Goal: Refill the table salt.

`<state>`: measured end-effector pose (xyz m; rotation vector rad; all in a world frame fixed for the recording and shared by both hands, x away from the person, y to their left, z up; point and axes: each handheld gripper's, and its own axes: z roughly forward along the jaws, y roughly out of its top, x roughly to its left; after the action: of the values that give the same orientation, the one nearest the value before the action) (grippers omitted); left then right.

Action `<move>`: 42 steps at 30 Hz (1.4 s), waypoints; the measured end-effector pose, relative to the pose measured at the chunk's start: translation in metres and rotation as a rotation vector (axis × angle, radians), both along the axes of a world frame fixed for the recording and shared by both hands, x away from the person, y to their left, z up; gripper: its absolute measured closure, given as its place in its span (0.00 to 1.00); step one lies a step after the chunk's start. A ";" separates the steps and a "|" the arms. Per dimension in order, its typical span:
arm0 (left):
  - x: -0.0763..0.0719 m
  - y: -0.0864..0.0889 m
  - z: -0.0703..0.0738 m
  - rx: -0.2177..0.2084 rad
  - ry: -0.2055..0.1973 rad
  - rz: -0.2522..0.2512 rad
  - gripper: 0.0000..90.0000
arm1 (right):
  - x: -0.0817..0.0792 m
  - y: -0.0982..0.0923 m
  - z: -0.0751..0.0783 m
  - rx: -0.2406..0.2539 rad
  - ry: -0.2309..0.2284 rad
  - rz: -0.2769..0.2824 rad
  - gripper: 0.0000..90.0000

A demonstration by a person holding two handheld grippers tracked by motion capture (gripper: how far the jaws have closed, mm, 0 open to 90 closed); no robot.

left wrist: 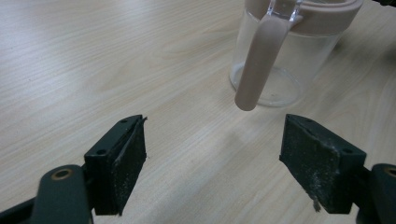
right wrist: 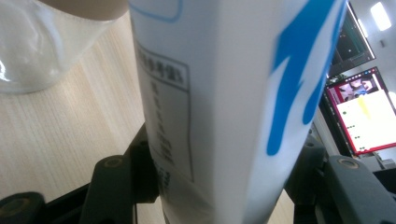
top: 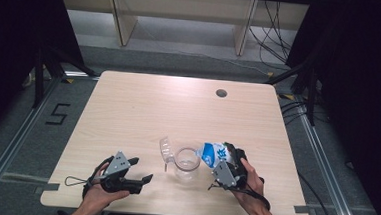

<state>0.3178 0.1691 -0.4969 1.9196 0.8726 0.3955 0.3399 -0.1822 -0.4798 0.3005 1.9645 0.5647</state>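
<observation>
A clear glass jug (top: 187, 163) with a pinkish rim and handle (left wrist: 261, 56) stands near the table's front middle. My right gripper (top: 229, 165) is shut on a white carton with blue print (top: 214, 153), tipped over toward the jug's mouth; the carton (right wrist: 219, 107) sits between the jaws in the right gripper view, with the jug (right wrist: 42, 42) at the upper left. My left gripper (top: 139, 172) rests low at the front left, open, nothing between its jaws. In the left gripper view the gripper (left wrist: 215, 158) faces the jug (left wrist: 285, 60) and its handle, a short way off.
A clear lid or flap (top: 166, 148) lies on the table just left of the jug. The wooden table (top: 143, 109) has a round cable hole (top: 221, 93) at the back right. Black curtains and metal rails flank the table; a lit monitor (right wrist: 364, 112) is off to the side.
</observation>
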 end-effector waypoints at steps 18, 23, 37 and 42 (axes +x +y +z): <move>0.000 -0.001 0.000 0.003 0.001 -0.001 0.24 | 0.002 0.006 -0.005 -0.073 -0.026 -0.018 0.49; -0.001 -0.001 0.000 0.008 0.002 0.001 0.24 | 0.003 0.007 -0.006 -0.078 -0.035 -0.016 0.49; 0.000 -0.001 0.000 0.006 0.001 -0.002 0.24 | 0.003 0.008 -0.004 -0.099 -0.046 -0.017 0.49; 0.000 -0.001 -0.001 0.007 0.000 -0.002 0.24 | 0.002 0.008 -0.002 -0.128 -0.068 -0.022 0.49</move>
<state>0.3182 0.1680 -0.4975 1.9266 0.8703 0.3982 0.3423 -0.1744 -0.4816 0.2200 1.9196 0.4271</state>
